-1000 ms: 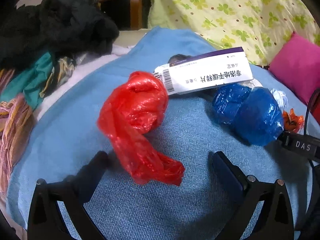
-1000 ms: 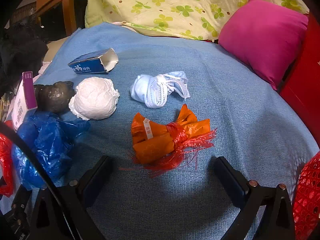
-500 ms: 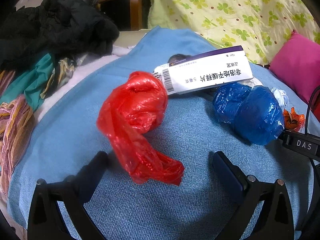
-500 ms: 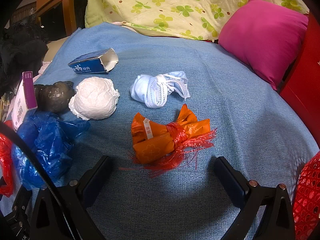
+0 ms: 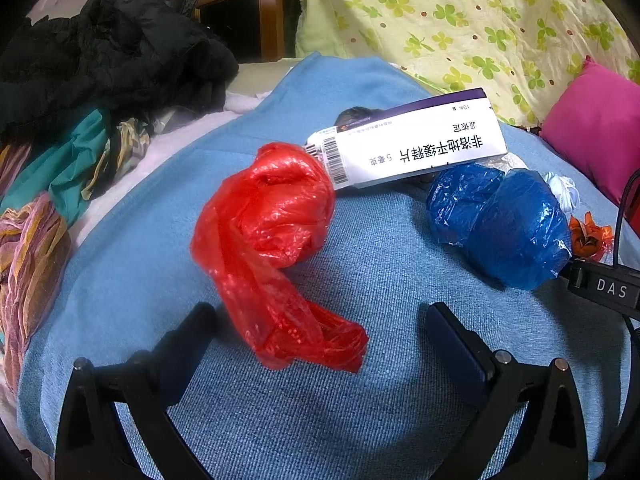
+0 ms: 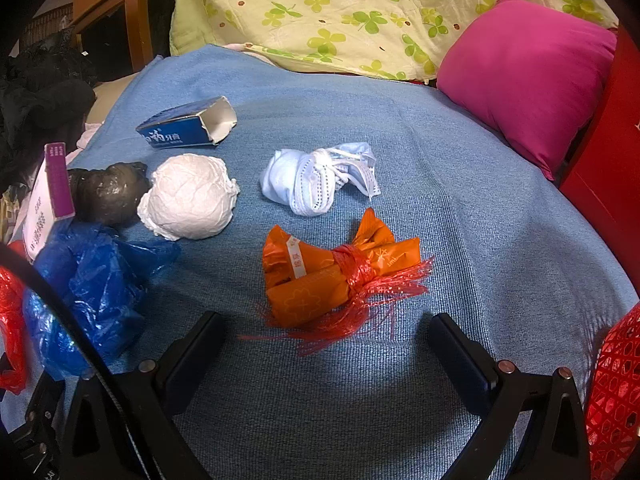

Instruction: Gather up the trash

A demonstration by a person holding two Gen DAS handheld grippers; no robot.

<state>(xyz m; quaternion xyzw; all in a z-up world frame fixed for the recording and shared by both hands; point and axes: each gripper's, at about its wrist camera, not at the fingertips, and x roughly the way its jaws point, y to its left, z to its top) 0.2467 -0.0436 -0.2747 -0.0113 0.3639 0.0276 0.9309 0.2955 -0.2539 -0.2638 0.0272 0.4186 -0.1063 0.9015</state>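
Observation:
Trash lies on a blue blanket (image 5: pixel 380 420). In the left wrist view a crumpled red plastic bag (image 5: pixel 272 240) lies just ahead of my open, empty left gripper (image 5: pixel 320 332), its tail between the fingers. Behind it are a white medicine box (image 5: pixel 412 144) and a blue plastic bag (image 5: pixel 504 220). In the right wrist view an orange wrapper bundle tied with red string (image 6: pixel 336 276) lies just ahead of my open, empty right gripper (image 6: pixel 324 340). Beyond are a face mask (image 6: pixel 316 180), a white paper ball (image 6: pixel 188 196), a black bag ball (image 6: pixel 108 192) and a blue carton (image 6: pixel 188 124).
A red mesh basket (image 6: pixel 616 392) stands at the right edge of the right wrist view. A pink pillow (image 6: pixel 524 72) and a flowered quilt (image 6: pixel 360 4) lie behind. Piled clothes (image 5: pixel 80 92) lie left of the blanket. A wooden cabinet (image 5: pixel 248 12) stands at the back.
The left wrist view has shifted slightly; the red bag sits a touch nearer the fingers. The right gripper and its trash have not moved.

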